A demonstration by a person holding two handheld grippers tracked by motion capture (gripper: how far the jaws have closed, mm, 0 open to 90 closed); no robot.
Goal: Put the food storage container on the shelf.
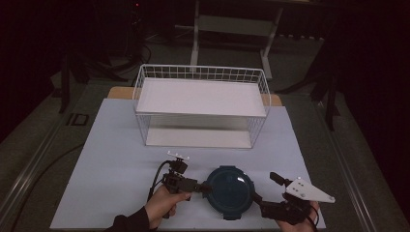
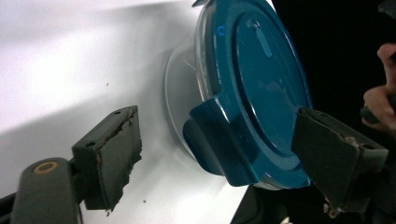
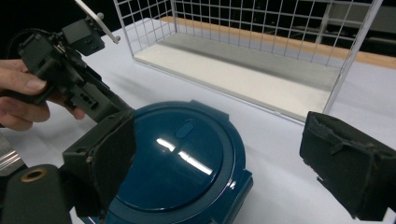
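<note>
Box: a round blue lidded box [image 1: 229,190] sat on the white table [image 1: 111,159], at 6 o'clock from the wire basket [image 1: 200,104].
Left gripper [image 2: 219,154]: at the box's 9 o'clock, jaws wide apart around its side clip [image 2: 219,140].
Right gripper [image 3: 219,172]: at the box's 4 o'clock, jaws wide apart, box lying between them.

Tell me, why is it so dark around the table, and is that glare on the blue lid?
High view: light falls on the white table, the room behind is dim. Right gripper view: bright streaks of glare cross the blue lid. Left gripper view: the table looks washed out.
</note>
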